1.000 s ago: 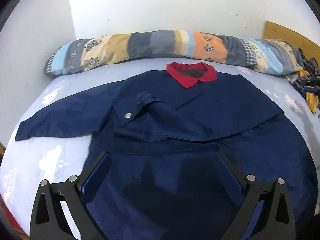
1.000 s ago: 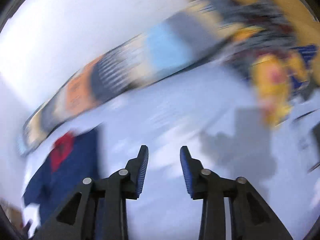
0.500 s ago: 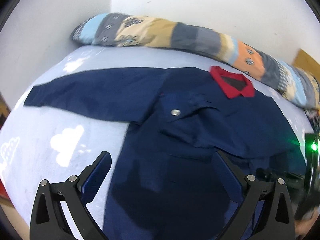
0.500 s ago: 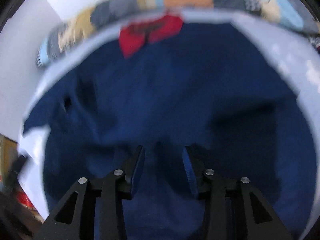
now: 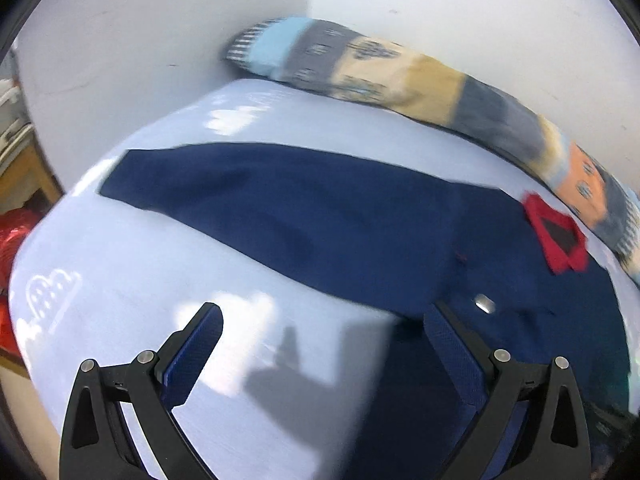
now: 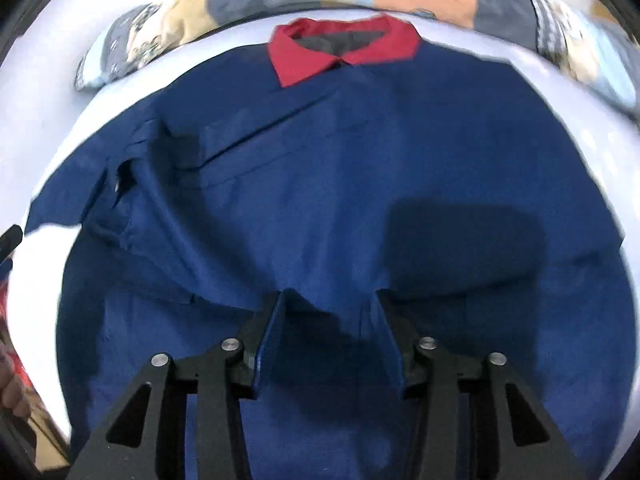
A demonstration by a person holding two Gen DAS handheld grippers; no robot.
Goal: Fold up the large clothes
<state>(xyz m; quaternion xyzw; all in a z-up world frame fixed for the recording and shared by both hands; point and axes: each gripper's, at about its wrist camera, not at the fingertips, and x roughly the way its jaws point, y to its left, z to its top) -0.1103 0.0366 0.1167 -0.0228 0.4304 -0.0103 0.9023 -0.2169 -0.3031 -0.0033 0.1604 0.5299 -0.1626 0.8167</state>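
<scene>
I see the navy jacket spread flat on the bed, red collar at 12 o'clock by the patchwork bolster. My left gripper has fingers spread wide above bare sheet beside the outstretched sleeve. My right gripper hangs over the jacket's folded edge, fingers parted.

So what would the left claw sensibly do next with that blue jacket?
Probably reach forward to the spread-out sleeve and pinch its far end. The left gripper is open over bare sheet, and that sleeve lies flat, unfolded, beside the jacket.
</scene>
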